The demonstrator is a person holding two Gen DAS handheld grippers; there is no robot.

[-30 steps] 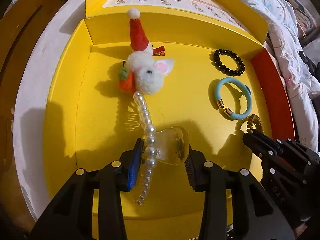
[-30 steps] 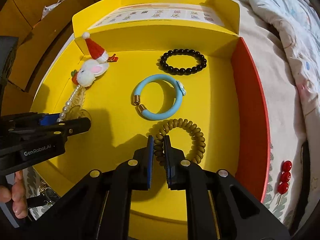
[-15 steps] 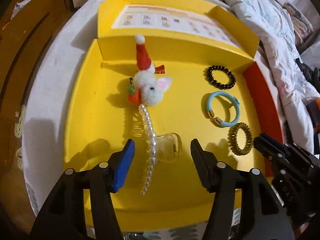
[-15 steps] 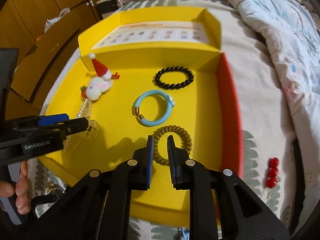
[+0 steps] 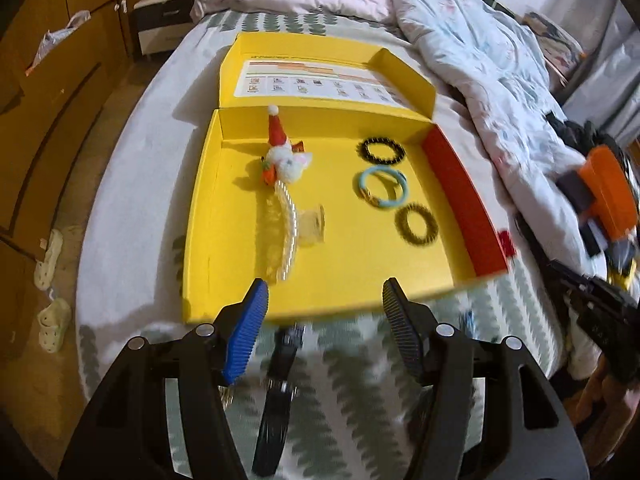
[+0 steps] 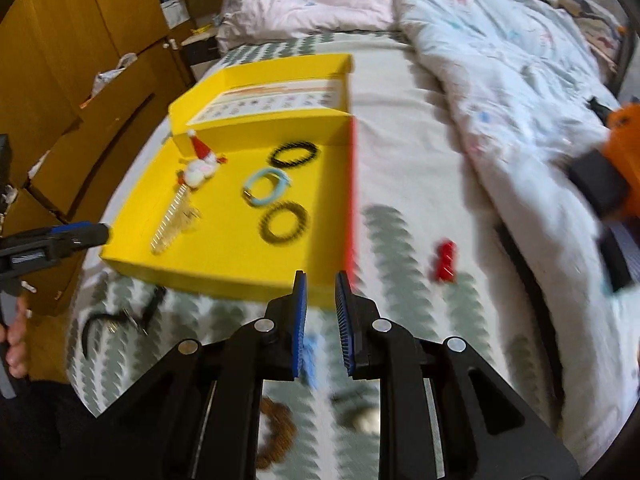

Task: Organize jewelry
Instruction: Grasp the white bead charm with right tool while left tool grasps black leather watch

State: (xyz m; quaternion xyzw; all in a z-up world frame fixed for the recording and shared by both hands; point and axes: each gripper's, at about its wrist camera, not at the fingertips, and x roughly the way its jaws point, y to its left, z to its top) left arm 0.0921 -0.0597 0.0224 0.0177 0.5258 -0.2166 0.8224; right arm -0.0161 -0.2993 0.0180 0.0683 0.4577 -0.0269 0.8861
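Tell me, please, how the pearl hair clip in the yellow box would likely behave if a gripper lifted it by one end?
The pearl clip looks rigid, a curved bar with a clear plastic claw, so it would probably stay straight rather than droop. Its glossy beads may slip between pads. Long and thin, it could swing or pivot when held at one end.

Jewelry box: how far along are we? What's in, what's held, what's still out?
In the yellow box: santa clip, bunny clip, pearl claw clip, black bead bracelet, blue bangle and coil hair tie.

In hand: nothing; left gripper and right gripper are open, jaws just opening.

Left on the bedspread: red beads, a dark clip, other blurred pieces.
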